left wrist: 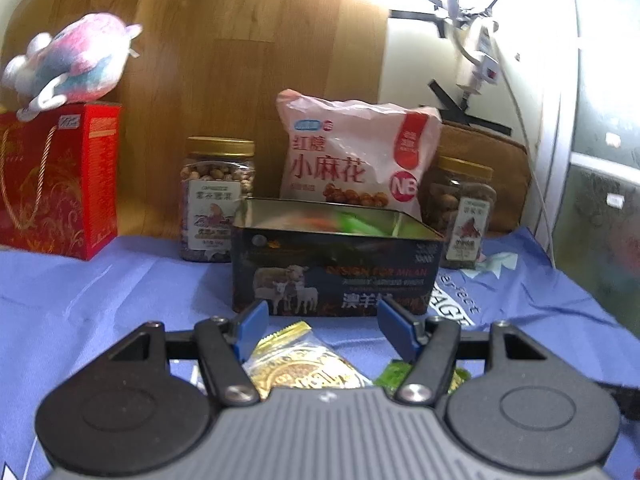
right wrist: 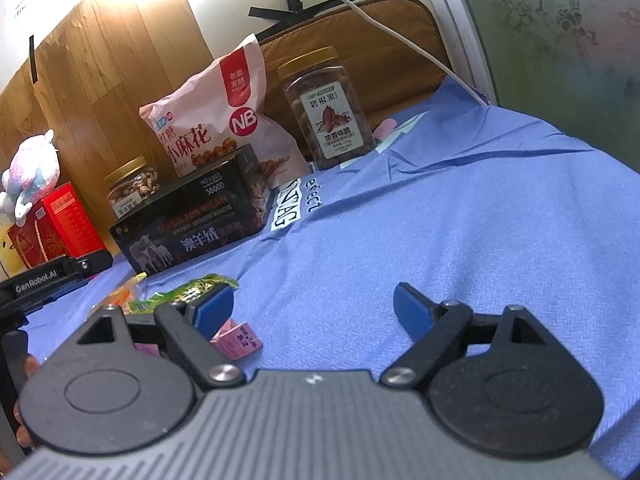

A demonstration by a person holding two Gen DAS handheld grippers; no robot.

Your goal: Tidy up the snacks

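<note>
blue cloth (left wrist: 100, 292) with white lettering covers the work surface; wood-grain panel fills the upper left of both views, a white wall with black tape strips and a white cable the upper right. left wrist view: open dark tin (left wrist: 336, 256) with sheep artwork sits centre frame, mouth up, something green and orange blurred inside. behind it leans a pink snack bag (left wrist: 352, 156); a gold-lidded nut jar (left wrist: 218, 196) stands to the left of the tin, a second gold-lidded jar (left wrist: 460, 212) to the right. red gift box (left wrist: 60, 176) at left edge with a pastel plush toy (left wrist: 72, 64) on top. left gripper (left wrist: 320, 320) points at the tin front; jaws parted, blue pads apart, nothing pressed between them. a gold-wrapped snack (left wrist: 304, 364) lies on the cloth below the gap, near the left pad; contact cannot be told. a green wrapper (left wrist: 396, 374) shows just beside the right finger linkage. right wrist view: right gripper (right wrist: 312, 304) jaws spread wide over bare cloth, holding nothing. green snack packet (right wrist: 196, 288) lies just past the left pad, an orange packet (right wrist: 120, 294) further left, pink tag (right wrist: 240, 338) under the left finger. the other device's black body sits at lower left.
</note>
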